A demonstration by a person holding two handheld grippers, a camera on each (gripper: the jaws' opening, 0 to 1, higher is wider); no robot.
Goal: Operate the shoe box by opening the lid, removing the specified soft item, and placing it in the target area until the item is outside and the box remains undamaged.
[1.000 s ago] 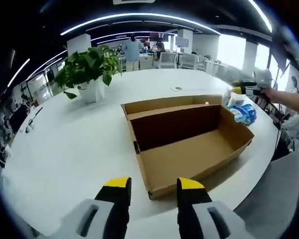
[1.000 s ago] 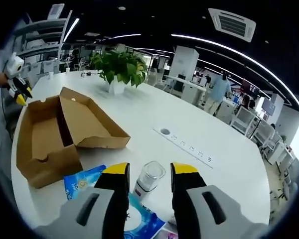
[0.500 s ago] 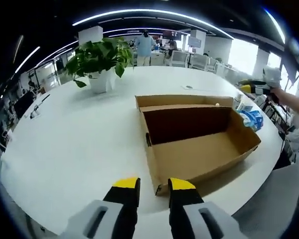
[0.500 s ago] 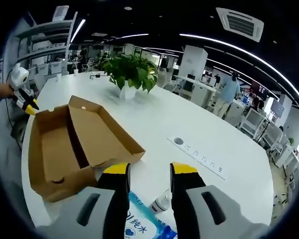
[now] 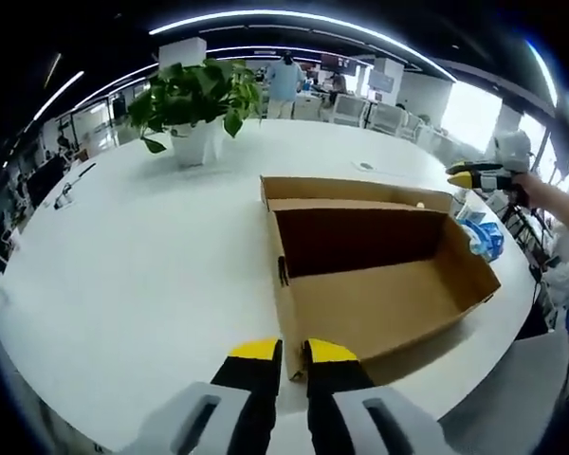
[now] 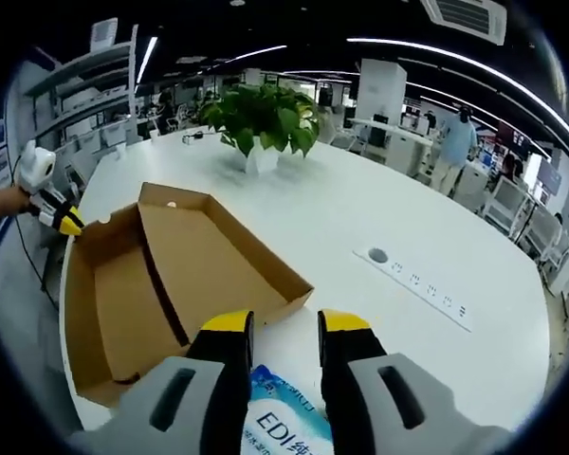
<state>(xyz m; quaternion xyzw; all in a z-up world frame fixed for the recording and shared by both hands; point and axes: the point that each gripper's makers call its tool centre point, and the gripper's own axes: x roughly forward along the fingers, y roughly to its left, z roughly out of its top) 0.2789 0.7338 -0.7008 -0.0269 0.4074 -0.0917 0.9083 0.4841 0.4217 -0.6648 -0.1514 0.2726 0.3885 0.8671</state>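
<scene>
Your open brown cardboard shoe box (image 5: 379,275) sits on the round white table (image 5: 142,256) with its lid folded back flat on the side toward the potted green plant in a white pot (image 5: 197,112); the inside shows bare cardboard. Your left gripper (image 5: 281,349) is held low at the box's near corner, yellow-tipped jaws nearly together with a thin gap, clamped on nothing. Your right gripper (image 6: 275,324) hovers just off the opposite end of the box, jaws apart with a clear gap, holding nothing. Directly beneath it, beside the box, lies the soft blue-and-white wet-wipes pack (image 6: 289,428), outside the box on the table. In the left gripper view, your right gripper is raised just beyond the far end of the box, above that pack (image 5: 484,239).
</scene>
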